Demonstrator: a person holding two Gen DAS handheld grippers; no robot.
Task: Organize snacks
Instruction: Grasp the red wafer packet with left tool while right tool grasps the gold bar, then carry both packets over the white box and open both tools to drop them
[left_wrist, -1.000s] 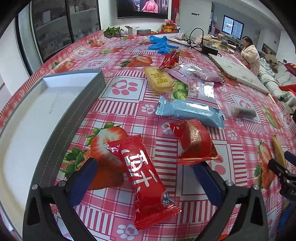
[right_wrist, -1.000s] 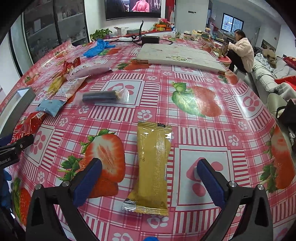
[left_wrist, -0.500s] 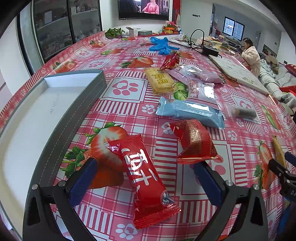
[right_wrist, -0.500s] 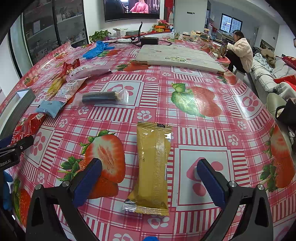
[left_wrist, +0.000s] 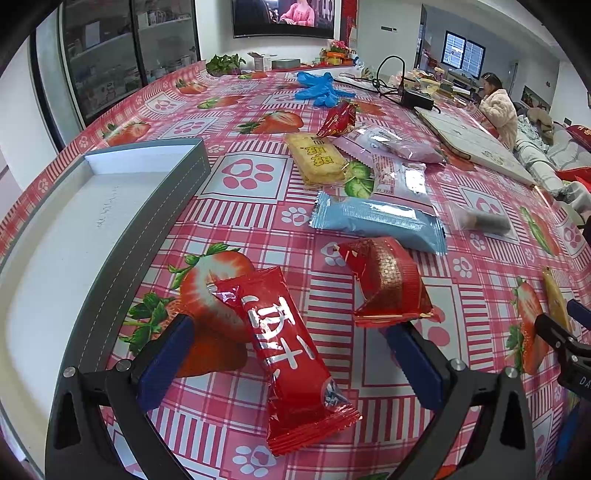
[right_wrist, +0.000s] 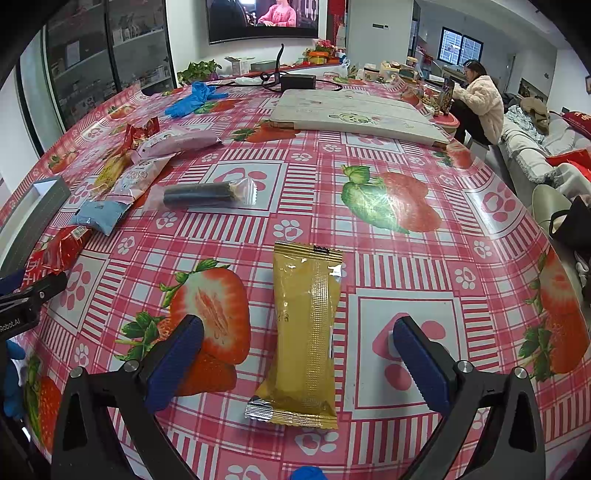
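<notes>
Left wrist view shows the left tongs (left_wrist: 291, 350) spread astride the red snack (left_wrist: 291, 354), its long axis running slightly aslant between them, while the right tongs (right_wrist: 295, 347) likewise gape around the yellow packet (right_wrist: 306, 332).

Two handheld grippers, black frames with blue pads

The left gripper (left_wrist: 291, 345) and right gripper (right_wrist: 297, 341) each have angular black arms, ribbed dark-blue fingertips (right_wrist: 173, 363) and silver screws; white lettering marks the left gripper's side in the right wrist view.
</notes>
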